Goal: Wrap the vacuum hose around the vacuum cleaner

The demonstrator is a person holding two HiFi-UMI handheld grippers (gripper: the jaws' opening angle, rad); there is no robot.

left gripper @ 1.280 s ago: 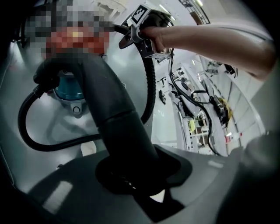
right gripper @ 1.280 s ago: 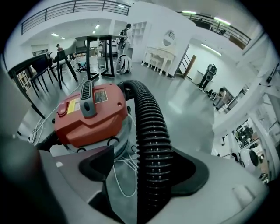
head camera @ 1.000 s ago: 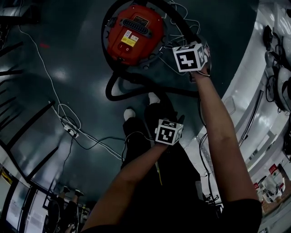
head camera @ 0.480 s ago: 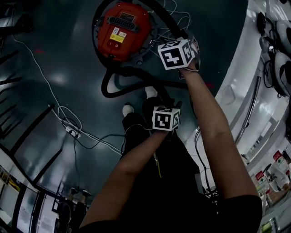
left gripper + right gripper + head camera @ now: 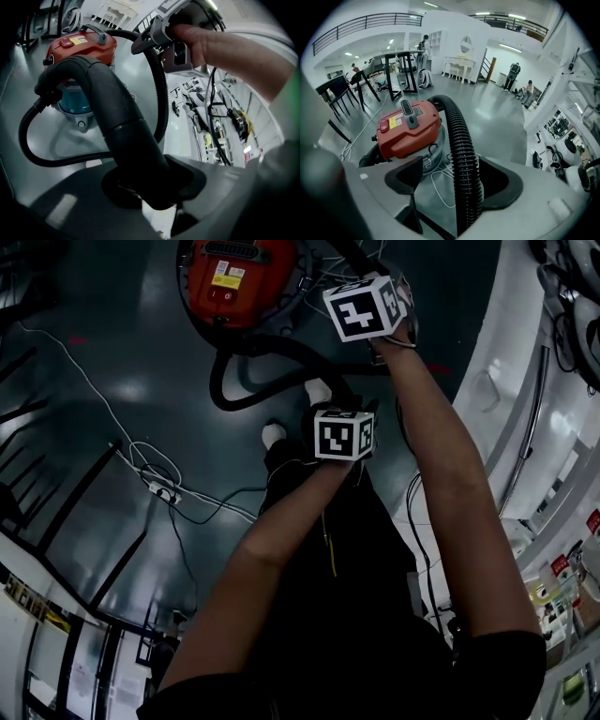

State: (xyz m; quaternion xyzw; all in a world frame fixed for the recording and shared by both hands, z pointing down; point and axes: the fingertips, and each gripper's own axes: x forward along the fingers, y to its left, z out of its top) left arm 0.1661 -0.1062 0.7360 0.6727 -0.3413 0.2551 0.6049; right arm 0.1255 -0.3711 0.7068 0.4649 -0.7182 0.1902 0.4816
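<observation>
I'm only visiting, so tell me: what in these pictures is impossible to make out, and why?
- Vacuum cleaner: in the head view, its far part is cut off by the top edge.
- Hose: in the right gripper view, it passes behind the vacuum cleaner, so how far round it reaches is hidden.
- Yellow label: the print is too small to read in any view.
- People by the far wall: in the right gripper view, they are too small to tell what they do.

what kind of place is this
Probably a large open indoor hall: a polished grey floor, a railed mezzanine overhead, and black tables standing about.
</observation>
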